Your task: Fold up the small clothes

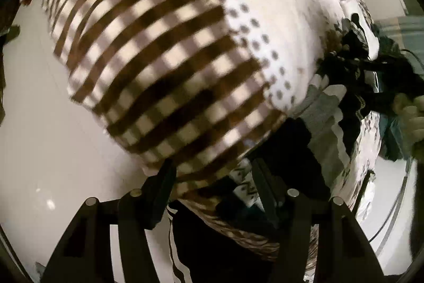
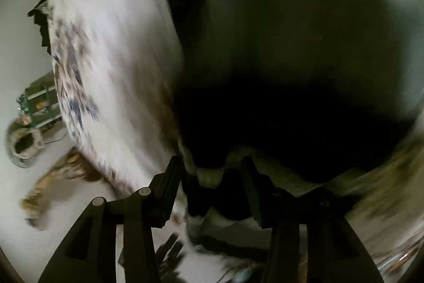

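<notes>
White desk (image 1: 39, 123) lies beneath both views. We find the left gripper (image 1: 212, 177) with fingers apart, straddling the lower edge of the brown checked garment (image 1: 159, 57), which hangs lifted and blurred, likely raised to spread it for folding. The right gripper (image 2: 212, 174) also stands apart around bunched cloth; whether it pinches, we cannot tell. A printed white garment (image 2: 106, 57) hangs beside it.

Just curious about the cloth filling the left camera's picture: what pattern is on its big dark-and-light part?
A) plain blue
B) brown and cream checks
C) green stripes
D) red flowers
B: in the left wrist view, the checked cloth shows brown and cream squares, bordered by a white band with small dots, above the left hand-held gripper.
</notes>
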`<state>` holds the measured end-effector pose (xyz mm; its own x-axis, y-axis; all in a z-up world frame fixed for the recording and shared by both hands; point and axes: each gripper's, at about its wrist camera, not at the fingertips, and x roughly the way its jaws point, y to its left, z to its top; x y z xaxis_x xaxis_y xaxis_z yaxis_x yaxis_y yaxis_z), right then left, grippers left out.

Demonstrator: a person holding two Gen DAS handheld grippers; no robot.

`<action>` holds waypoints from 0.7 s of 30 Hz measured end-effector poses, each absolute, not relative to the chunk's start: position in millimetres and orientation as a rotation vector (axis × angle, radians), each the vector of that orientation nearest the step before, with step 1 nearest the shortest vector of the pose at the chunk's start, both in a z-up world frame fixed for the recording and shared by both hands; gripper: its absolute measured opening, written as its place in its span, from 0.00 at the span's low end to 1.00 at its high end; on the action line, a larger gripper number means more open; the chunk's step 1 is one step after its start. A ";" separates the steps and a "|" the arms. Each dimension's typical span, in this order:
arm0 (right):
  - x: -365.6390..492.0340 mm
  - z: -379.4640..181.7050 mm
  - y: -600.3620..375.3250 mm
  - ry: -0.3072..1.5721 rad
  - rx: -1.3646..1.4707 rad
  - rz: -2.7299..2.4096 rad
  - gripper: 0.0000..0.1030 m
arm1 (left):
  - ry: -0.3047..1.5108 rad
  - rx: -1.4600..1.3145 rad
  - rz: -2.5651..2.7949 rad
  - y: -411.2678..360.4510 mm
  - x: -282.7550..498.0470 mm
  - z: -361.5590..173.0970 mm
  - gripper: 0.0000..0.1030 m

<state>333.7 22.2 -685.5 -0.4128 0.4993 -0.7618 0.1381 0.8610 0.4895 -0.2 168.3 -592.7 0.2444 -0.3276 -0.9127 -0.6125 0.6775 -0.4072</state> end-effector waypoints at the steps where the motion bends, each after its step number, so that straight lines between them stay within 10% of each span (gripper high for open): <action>1: 322.2 -696.9 36.7 1.988 0.536 0.491 0.47 | 1.360 -0.860 0.225 168.1 7.3 -594.2 0.55; 11: 361.7 -617.7 -75.1 1.688 0.644 0.568 0.51 | 1.279 -0.705 0.089 139.6 127.8 -534.6 0.56; 21: 485.3 -615.4 -228.3 1.402 0.697 0.252 0.58 | 1.200 -0.628 -0.219 95.2 408.7 -548.8 0.65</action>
<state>485.3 -228.3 -615.4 0.1810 0.5530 -0.8133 0.2355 0.7785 0.5818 408.7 95.2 -548.8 0.3653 -0.4777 -0.7990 -0.1647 0.8116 -0.5606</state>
